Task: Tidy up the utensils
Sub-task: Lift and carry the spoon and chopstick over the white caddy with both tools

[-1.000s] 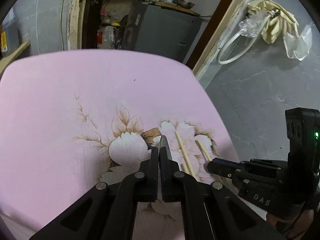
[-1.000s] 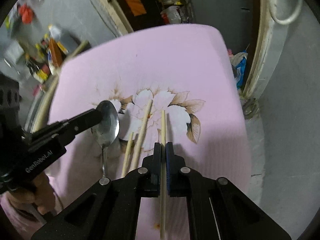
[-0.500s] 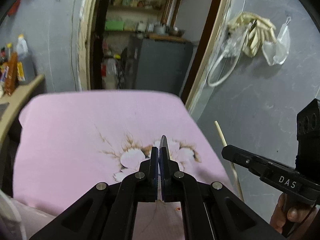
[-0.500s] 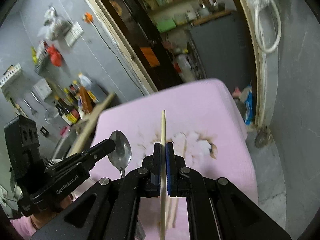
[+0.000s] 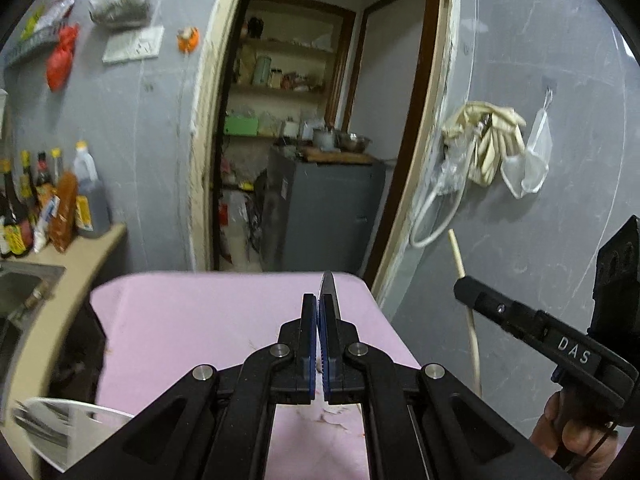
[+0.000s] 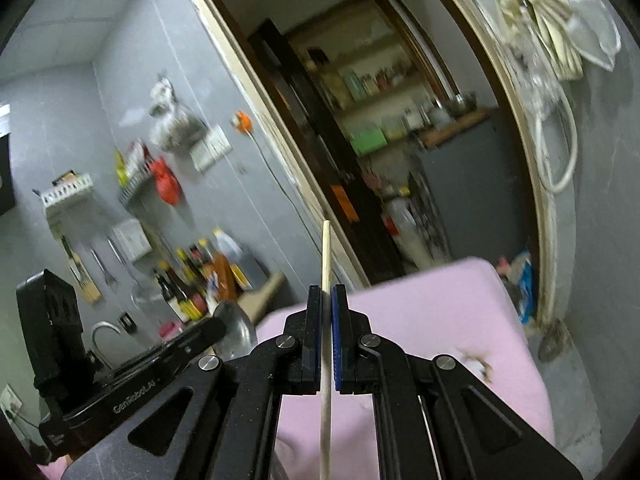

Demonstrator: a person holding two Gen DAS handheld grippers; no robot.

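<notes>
My left gripper (image 5: 319, 305) is shut on a metal spoon (image 5: 329, 291), whose bowl sticks out edge-on past the fingertips, high above the pink flowered cloth (image 5: 192, 320). From the right wrist view the same left gripper (image 6: 214, 326) comes in from the left with the spoon bowl (image 6: 237, 330) at its tip. My right gripper (image 6: 327, 295) is shut on a wooden chopstick (image 6: 326, 256) that points up and forward. In the left wrist view the right gripper (image 5: 464, 291) reaches in from the right, the chopstick (image 5: 456, 254) crossing its tip. Both hover over the cloth (image 6: 440, 312).
A counter with sauce bottles (image 5: 60, 208) and a sink (image 5: 24, 284) runs along the left. A clear round dish (image 5: 60, 428) sits at the lower left. Beyond the table an open doorway shows a grey cabinet (image 5: 328, 208). Gloves and a hose (image 5: 488, 140) hang on the right wall.
Both grippers have risen from the cloth, the left with the spoon and the right with one chopstick. Both views tilted up from the cloth to the wall and doorway.
</notes>
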